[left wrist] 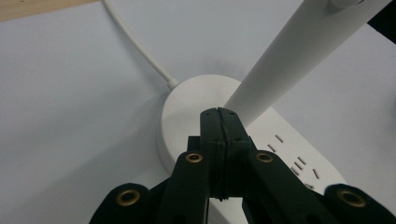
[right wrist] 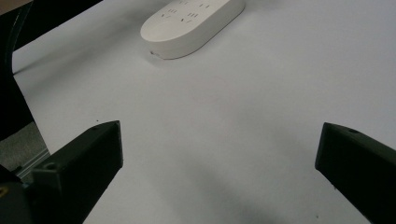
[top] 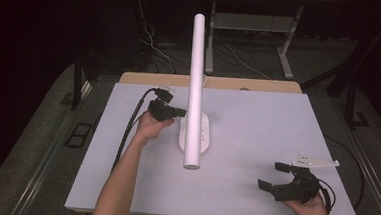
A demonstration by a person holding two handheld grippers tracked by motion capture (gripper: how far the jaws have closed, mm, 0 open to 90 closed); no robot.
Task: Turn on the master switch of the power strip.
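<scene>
Black two-jaw claws (top: 174,112) (top: 273,176), brass-ringed screw holes, black trailing cables, white three-cornered top plates; bare forearms.

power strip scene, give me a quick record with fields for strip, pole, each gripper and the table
power strip: white, oval, flat on the table, cord leaving its far end
pole: white, round, in front of the strip in the high view
left gripper: fingers shut, nothing between them, tips at the strip's cord end
right gripper: open, apart from the strip, at the near right
table: pale grey top

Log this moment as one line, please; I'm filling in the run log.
left gripper: shut, empty, tips at power strip by white tube | right gripper: open, empty, apart | table: white
</scene>
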